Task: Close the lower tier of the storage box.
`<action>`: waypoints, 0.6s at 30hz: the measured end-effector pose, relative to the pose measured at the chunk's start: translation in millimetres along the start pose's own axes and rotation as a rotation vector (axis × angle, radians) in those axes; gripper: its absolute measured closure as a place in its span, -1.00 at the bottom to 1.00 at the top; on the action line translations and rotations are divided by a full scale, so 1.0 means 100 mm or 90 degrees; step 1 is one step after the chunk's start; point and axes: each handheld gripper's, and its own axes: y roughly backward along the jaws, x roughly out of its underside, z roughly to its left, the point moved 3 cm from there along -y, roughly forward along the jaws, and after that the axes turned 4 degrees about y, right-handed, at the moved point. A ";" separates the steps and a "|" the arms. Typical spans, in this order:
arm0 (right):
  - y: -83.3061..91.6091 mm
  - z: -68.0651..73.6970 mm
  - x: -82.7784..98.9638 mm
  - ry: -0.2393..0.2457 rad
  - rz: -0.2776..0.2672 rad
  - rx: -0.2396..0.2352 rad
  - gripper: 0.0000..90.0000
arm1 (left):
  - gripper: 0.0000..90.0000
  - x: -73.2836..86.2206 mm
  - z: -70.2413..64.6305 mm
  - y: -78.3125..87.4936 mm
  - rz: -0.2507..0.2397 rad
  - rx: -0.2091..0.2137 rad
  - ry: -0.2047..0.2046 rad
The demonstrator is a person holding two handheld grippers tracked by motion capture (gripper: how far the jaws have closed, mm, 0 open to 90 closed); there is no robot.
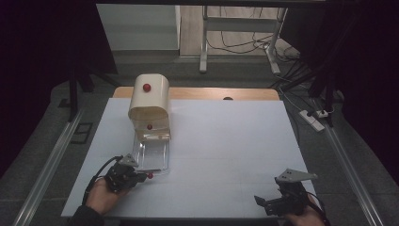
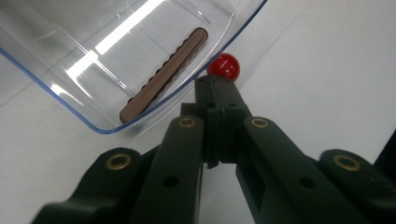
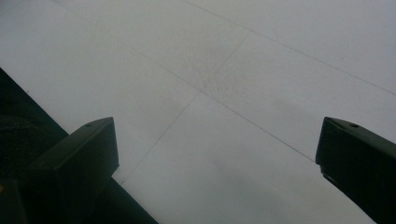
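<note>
A cream box with a rounded top (image 1: pixel 148 96) stands at the table's back left, with a red knob (image 1: pixel 147 87) on its front. From its foot a clear plastic flap (image 1: pixel 150 153) lies forward on the table. The flap's small red knob (image 1: pixel 150 175) (image 2: pixel 223 66) is at the front end. My left gripper (image 1: pixel 141 176) (image 2: pixel 215 86) has its jaws pressed together, tips at the near side of that knob. Through the clear flap (image 2: pixel 70 51) a brown wavy-edged strip (image 2: pixel 163 74) shows. My right gripper (image 1: pixel 263 203) (image 3: pixel 212 128) rests open near the front right, with only bare table between its jaws.
The white table top (image 1: pixel 226 150) stretches wide between the two grippers. A second red knob (image 1: pixel 149 126) shows low inside the box. Beyond the table stand metal frame legs (image 1: pixel 203 42), with loose cables and a power strip (image 1: pixel 313 118) on the floor at the right.
</note>
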 end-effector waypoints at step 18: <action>-0.01 0.00 0.00 0.000 0.003 -0.002 -1.00 | 0.98 -0.08 0.08 -0.03 -0.016 -0.021 -0.007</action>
